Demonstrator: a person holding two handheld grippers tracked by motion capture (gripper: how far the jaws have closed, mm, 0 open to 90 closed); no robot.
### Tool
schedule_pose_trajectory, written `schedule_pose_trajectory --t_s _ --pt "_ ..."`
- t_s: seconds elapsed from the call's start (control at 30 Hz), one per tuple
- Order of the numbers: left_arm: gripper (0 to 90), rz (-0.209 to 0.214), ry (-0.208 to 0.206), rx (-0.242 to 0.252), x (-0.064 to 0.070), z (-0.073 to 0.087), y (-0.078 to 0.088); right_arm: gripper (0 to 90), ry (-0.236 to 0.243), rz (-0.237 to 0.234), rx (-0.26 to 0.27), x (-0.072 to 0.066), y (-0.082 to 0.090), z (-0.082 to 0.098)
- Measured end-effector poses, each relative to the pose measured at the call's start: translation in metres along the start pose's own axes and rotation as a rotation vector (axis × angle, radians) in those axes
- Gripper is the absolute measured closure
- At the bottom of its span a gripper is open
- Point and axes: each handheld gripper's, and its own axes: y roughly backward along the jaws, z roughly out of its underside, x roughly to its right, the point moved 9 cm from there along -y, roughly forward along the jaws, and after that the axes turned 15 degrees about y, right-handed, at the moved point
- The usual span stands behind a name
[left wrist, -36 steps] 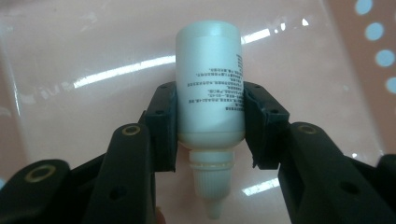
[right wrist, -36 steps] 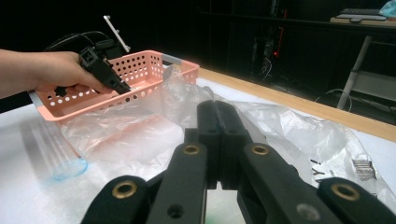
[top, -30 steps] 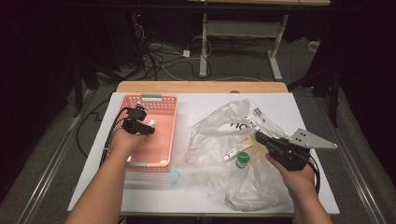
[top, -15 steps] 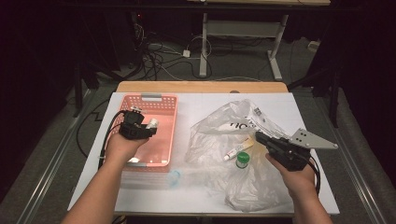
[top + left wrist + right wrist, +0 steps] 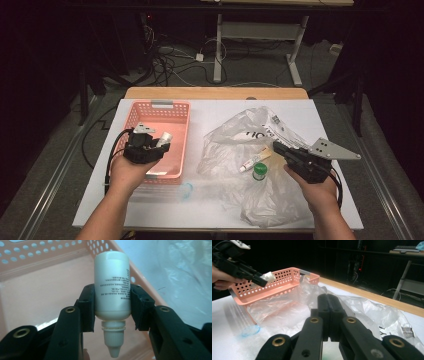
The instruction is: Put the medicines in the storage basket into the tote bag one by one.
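From above, the left gripper (image 5: 161, 140) hangs over the pink basket (image 5: 176, 107) at the left of the white table (image 5: 210, 210), its jaws clamped on a small white bottle (image 5: 164, 137) that juts toward the basket's right wall; across the table the right gripper (image 5: 278, 147) rests on the crumpled clear plastic bag (image 5: 235, 135), jaws together and empty, close to a small tube (image 5: 254, 159) and a green cap (image 5: 259, 170) lying in the bag's folds. In the left gripper view the white bottle (image 5: 112, 282) sits squarely between the two black pads (image 5: 88, 306), held across the lower body just above the shoulder, with the ribbed dropper nozzle pointing back toward the camera and the printed label facing out; the pink basket (image 5: 47, 260) floor lies directly beneath it. It looks a light, thin-walled plastic thing, smooth and a little slippery, likely to give under a hard squeeze, so the straight cylinder wall is the sensible place to grip, not the tapered tip. In the right gripper view the right gripper (image 5: 328, 298) shows its jaws pressed flat together over the plastic bag (image 5: 372, 312), and farther off the left gripper (image 5: 263, 280) carries the white bottle (image 5: 269, 276) above the basket's (image 5: 274, 290) near rim.
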Motion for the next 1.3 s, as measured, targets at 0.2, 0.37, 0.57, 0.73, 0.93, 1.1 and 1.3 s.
schedule_pose_trajectory --t_s 0.2,0.37,0.57,0.73,0.93,1.1,1.3 --pt "58.3 0.053 -0.018 0.063 0.018 0.01 0.012 90.0 0.001 -0.003 -0.004 0.0 -0.001 0.002" --pt "58.3 0.089 -0.038 0.097 0.034 0.017 0.02 90.0 -0.001 -0.004 -0.006 -0.001 -0.002 0.002" --pt "58.3 0.137 -0.087 0.091 0.059 0.029 0.02 90.0 -0.003 -0.006 -0.009 -0.002 -0.003 0.003" --pt "58.3 0.184 -0.104 0.066 0.077 0.038 0.016 90.0 -0.001 -0.008 -0.009 -0.002 -0.003 0.003" --pt "58.3 0.224 -0.146 0.059 0.101 0.044 0.018 90.0 -0.001 -0.002 -0.007 -0.001 -0.002 0.002" --pt "58.3 0.272 -0.191 0.063 0.127 0.047 0.022 90.0 0.004 -0.003 -0.006 -0.001 -0.001 0.002" --pt "58.3 0.311 -0.232 0.012 0.154 0.056 0.005 90.0 0.008 -0.006 -0.007 -0.002 -0.002 0.002"
